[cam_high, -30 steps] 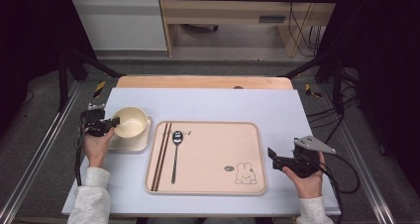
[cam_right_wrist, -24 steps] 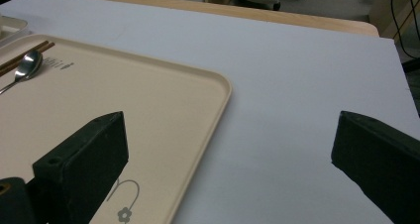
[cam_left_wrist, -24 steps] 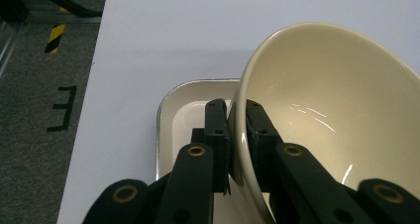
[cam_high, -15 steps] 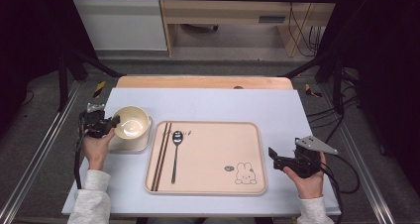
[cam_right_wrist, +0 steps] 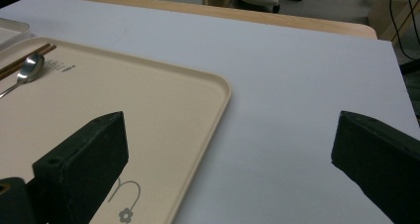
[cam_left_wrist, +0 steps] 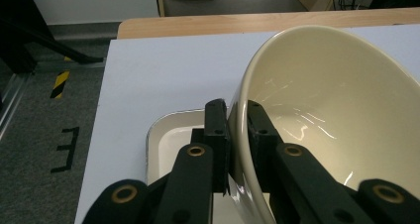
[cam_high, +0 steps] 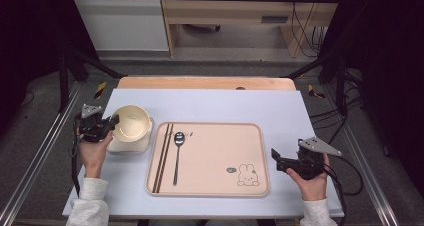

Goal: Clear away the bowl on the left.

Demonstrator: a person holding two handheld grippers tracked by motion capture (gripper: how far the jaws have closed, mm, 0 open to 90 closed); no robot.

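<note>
A cream bowl (cam_high: 132,122) hangs tilted just above a small white square plate (cam_high: 128,145) at the table's left. My left gripper (cam_high: 111,123) is shut on the bowl's near rim. In the left gripper view the two jaws pinch the bowl (cam_left_wrist: 327,115) wall, with the white plate (cam_left_wrist: 173,135) below. My right gripper (cam_high: 276,158) rests open near the table's right front, beside the beige tray (cam_high: 215,186). Its jaws stand wide apart over the tray's corner (cam_right_wrist: 198,85) and bare table.
On the tray lie a metal spoon (cam_high: 177,156) and dark chopsticks (cam_high: 162,158) at its left side, and a rabbit print (cam_high: 246,175) at its right front. The spoon (cam_right_wrist: 22,75) appears far left in the right gripper view. A wooden strip (cam_high: 205,83) runs along the table's far edge.
The bowl has been lifted off the white plate and tipped, held by my left gripper. The right gripper has stayed put.
</note>
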